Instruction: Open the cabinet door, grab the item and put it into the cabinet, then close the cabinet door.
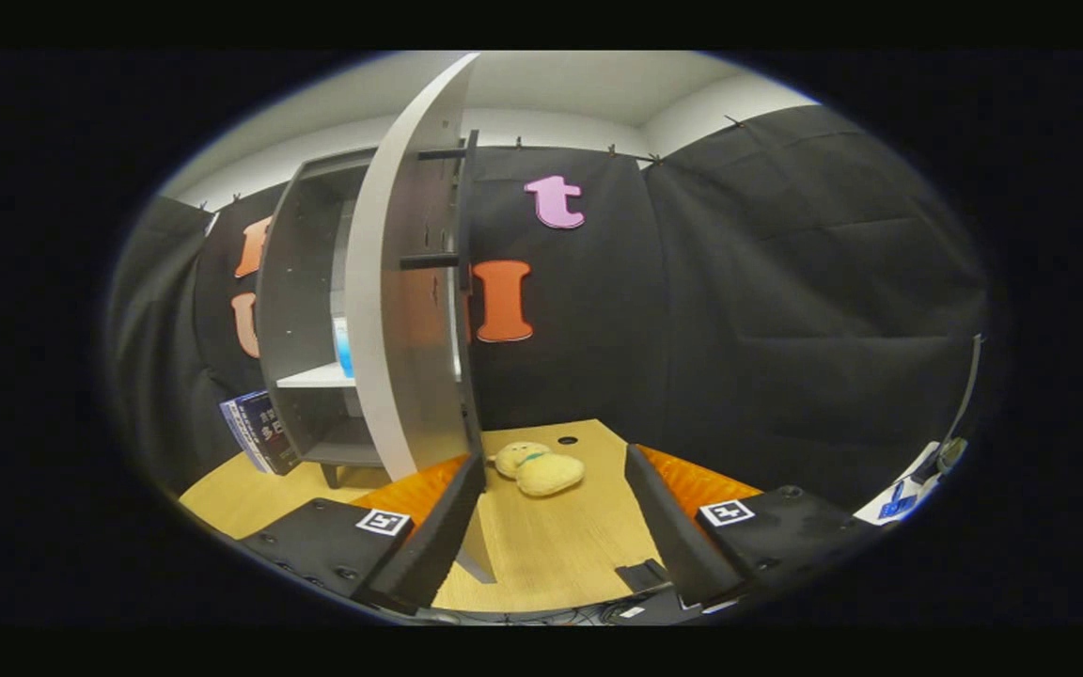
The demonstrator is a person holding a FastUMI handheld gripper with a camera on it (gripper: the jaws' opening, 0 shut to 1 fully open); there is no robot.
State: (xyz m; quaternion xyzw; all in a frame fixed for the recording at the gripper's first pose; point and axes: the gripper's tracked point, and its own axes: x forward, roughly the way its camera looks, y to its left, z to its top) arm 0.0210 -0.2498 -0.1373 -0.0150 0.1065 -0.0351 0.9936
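A grey cabinet [302, 310] stands on the wooden table [560, 545] at the left. Its door [410, 310] is swung wide open toward me, edge-on, with a dark bar handle [468, 212] on its outer face. Inside, a white shelf [316, 377] carries a blue item [345, 350]. A yellow plush toy [537, 468] lies on the table just ahead of my fingers, right of the door's lower edge. My gripper [556, 465] is open with nothing between its fingers; the left fingertip sits close to the door's bottom corner.
A book [259, 431] leans against the cabinet's left side. At the table's right edge lie a white card with blue marks [899, 503] and a cable [966, 395]. A round hole [568, 439] is in the tabletop beyond the toy. Black cloth walls surround the table.
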